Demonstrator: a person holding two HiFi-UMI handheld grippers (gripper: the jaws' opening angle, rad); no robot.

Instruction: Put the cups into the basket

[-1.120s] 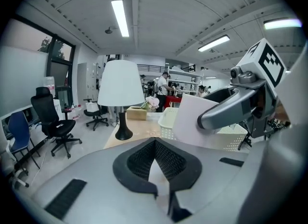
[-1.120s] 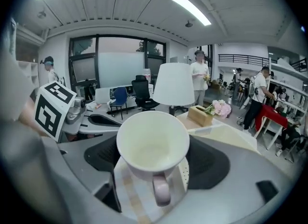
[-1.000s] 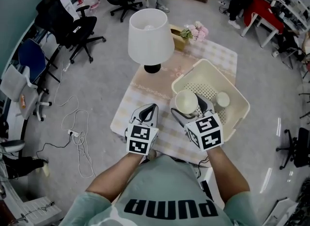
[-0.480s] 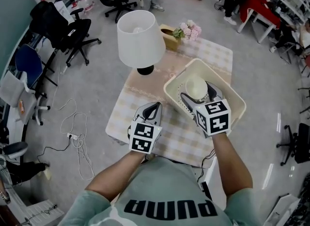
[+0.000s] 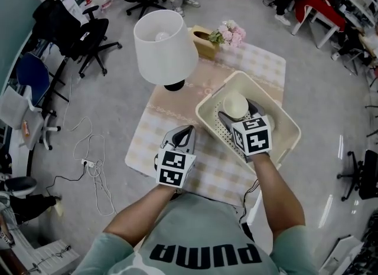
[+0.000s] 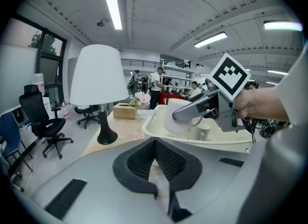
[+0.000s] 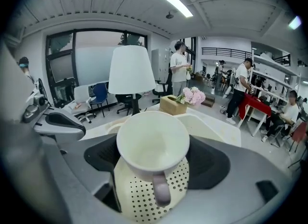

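The right gripper (image 5: 236,111) has been carried from the near rim of the basket (image 5: 204,113) to above its perforated floor. A cup (image 7: 153,143) is pinched between its jaws, mouth turned toward the gripper's camera and handle hanging down, and is held over the basket floor. A second cup (image 6: 203,130) is stood inside the basket, just beside the first. The left gripper (image 5: 182,135) is held outside the basket, left of it over the bench (image 5: 155,127), with jaws pressed together on nothing. A lamp (image 5: 165,45) is set beyond the basket's left corner.
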